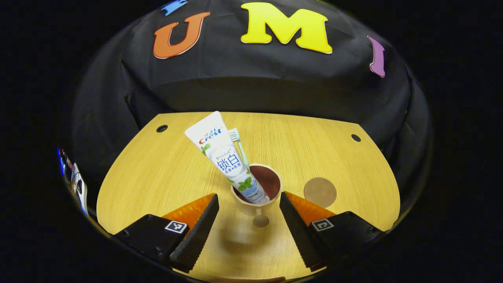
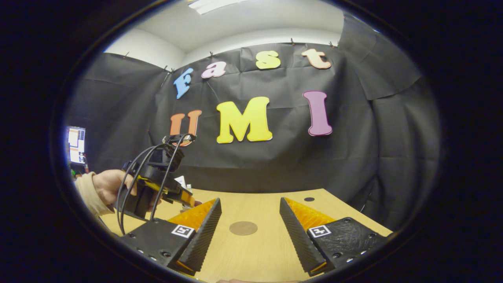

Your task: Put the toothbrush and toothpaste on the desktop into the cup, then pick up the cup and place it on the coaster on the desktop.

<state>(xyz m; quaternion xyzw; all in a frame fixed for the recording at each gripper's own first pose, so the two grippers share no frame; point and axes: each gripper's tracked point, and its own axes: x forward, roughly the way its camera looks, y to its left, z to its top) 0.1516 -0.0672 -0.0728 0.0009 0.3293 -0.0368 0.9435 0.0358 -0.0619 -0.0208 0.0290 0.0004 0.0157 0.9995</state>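
One cup, one toothpaste tube, one toothbrush and one round coaster are on the wooden tabletop. The cup is pale outside and reddish-brown inside, with a small knob-like handle on its near side; it stands toward the near edge of the tabletop, around the middle. The white toothpaste tube leans out of it, crimped end up and tilted to the left, and the pale green toothbrush stands beside the tube, bristles up. The brown coaster lies flat just to the right of the cup, apart from it. The left gripper is spread wide, its fingers flanking the cup without touching it, holding nothing. The right gripper is also wide apart and empty, raised above the tabletop with the coaster seen between its fingers. In the right gripper view a hand holds the left gripper at the left.
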